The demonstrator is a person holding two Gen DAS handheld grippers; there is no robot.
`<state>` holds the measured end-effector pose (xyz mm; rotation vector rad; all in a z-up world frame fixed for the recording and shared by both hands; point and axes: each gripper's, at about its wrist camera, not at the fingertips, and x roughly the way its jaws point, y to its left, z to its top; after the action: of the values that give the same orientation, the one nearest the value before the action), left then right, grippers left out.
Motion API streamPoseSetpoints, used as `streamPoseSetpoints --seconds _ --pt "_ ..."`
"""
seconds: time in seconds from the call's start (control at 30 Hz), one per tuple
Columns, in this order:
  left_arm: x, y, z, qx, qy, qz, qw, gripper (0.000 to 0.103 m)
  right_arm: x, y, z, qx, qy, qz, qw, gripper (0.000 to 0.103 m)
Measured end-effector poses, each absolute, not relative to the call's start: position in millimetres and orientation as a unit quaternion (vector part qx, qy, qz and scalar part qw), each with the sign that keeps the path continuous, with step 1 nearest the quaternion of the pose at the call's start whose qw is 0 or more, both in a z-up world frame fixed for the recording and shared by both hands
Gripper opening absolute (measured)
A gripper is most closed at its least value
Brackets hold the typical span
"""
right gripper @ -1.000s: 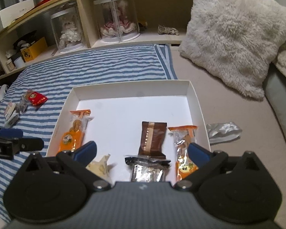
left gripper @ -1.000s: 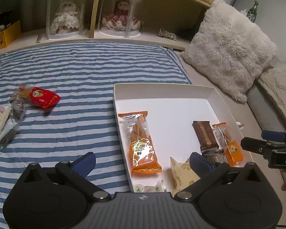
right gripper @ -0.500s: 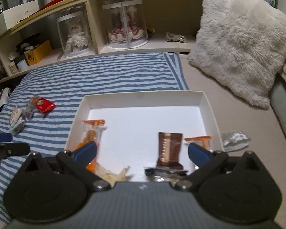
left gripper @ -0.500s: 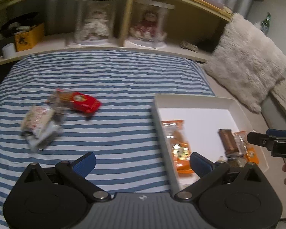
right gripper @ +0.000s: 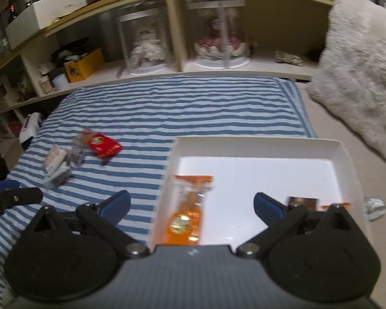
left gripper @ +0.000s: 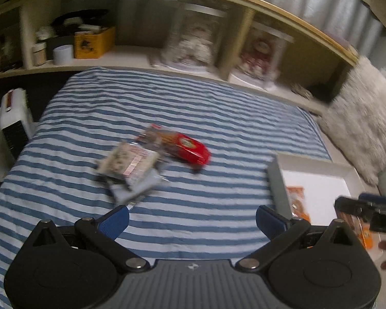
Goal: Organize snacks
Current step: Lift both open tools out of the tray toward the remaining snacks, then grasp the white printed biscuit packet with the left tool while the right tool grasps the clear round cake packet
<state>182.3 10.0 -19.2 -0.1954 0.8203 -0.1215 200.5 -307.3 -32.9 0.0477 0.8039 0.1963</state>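
A white box lies on the bed and holds an orange snack pack, a brown bar and other packets partly hidden behind my right gripper. On the striped blanket lie a red snack pack and a pale packet pile; both show in the right wrist view too, the red pack and the pale pile. My left gripper is open above the blanket, short of that pile. My right gripper is open over the box's near left part. Neither holds anything.
A blue-and-white striped blanket covers the bed. A shelf with two doll cases and a yellow box runs along the back. A fluffy pillow leans at the right. A crumpled silver wrapper lies right of the box.
My left gripper has swung left from over the box towards the loose snacks on the blanket. My right gripper has shifted left along the box. Both stay open.
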Motion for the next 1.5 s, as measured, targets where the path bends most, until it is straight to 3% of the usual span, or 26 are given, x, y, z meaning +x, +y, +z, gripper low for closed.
streamPoseSetpoints --seconds 0.47,0.7,0.93,1.5 --pt "221.9 81.9 -49.7 -0.187 0.383 0.005 0.904 0.103 239.9 -227.7 -51.7 0.060 0.373 0.154 0.913 0.103" --pt "259.6 88.7 -69.7 -0.254 0.381 0.012 0.889 0.103 262.5 -209.2 -79.0 0.139 0.359 0.187 0.904 0.103" --pt "293.5 81.5 -83.6 -0.222 0.384 0.028 0.896 0.103 284.7 -189.8 -99.1 0.152 0.327 0.178 0.916 0.103" --pt "270.7 108.7 -97.3 -0.122 0.428 0.082 0.892 0.103 319.2 -140.6 -138.1 0.126 0.385 0.263 0.876 0.099"
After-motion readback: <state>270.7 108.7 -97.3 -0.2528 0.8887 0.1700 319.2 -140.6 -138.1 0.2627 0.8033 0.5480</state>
